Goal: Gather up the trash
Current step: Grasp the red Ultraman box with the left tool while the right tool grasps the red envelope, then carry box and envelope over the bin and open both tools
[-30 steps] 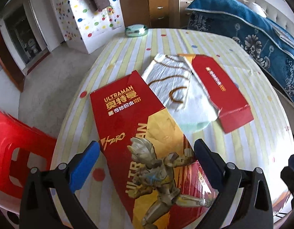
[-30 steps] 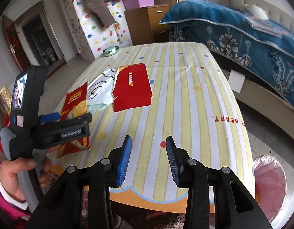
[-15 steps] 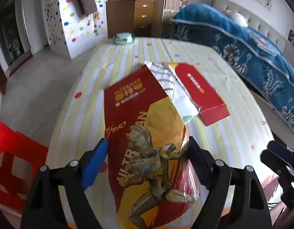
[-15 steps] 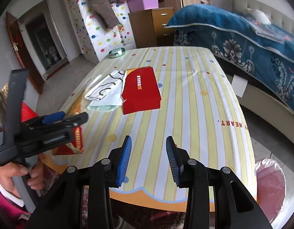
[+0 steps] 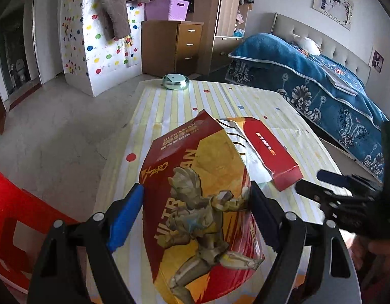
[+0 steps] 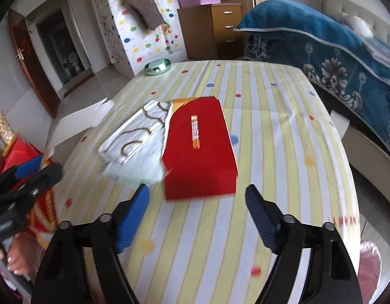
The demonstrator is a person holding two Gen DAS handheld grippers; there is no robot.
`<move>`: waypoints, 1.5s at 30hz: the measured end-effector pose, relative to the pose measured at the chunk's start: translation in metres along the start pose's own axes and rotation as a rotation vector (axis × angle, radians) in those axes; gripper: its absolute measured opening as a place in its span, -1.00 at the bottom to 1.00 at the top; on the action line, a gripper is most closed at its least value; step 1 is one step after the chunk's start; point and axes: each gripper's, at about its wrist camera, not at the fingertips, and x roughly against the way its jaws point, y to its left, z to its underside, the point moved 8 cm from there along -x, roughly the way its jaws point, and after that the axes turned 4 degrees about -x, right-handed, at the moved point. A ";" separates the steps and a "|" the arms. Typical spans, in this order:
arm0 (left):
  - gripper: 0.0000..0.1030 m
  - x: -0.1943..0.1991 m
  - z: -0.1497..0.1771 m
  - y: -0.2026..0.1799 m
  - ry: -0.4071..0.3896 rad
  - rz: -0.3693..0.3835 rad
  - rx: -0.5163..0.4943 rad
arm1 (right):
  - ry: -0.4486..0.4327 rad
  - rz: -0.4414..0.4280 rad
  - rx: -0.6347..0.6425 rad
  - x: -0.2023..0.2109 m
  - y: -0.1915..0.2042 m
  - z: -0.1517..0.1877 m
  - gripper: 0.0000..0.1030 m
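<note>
The left gripper point(image 5: 196, 202) held the Ultraman box point(image 5: 195, 192) between its spread blue pads point(image 5: 125, 217), apparently lifted and tilted above the striped table point(image 5: 169, 106). Behind it lay a silver wrapper point(image 5: 248, 157) and a red box point(image 5: 270, 152). The right gripper point(image 5: 329, 179) showed at the right edge.

The desk point(image 6: 270, 136) wore yellow-and-white stripes with coloured dots. A red-and-gold box point(image 5: 195, 202), a plain red box point(image 6: 200, 152) and silver wavy-lined wrapping point(image 6: 134, 144) lay there; the bed point(image 5: 321, 86) was floral blue.
</note>
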 end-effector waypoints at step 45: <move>0.58 0.061 0.012 -0.170 -0.112 0.261 -0.295 | -0.234 0.249 -0.230 0.200 -0.115 0.089 0.50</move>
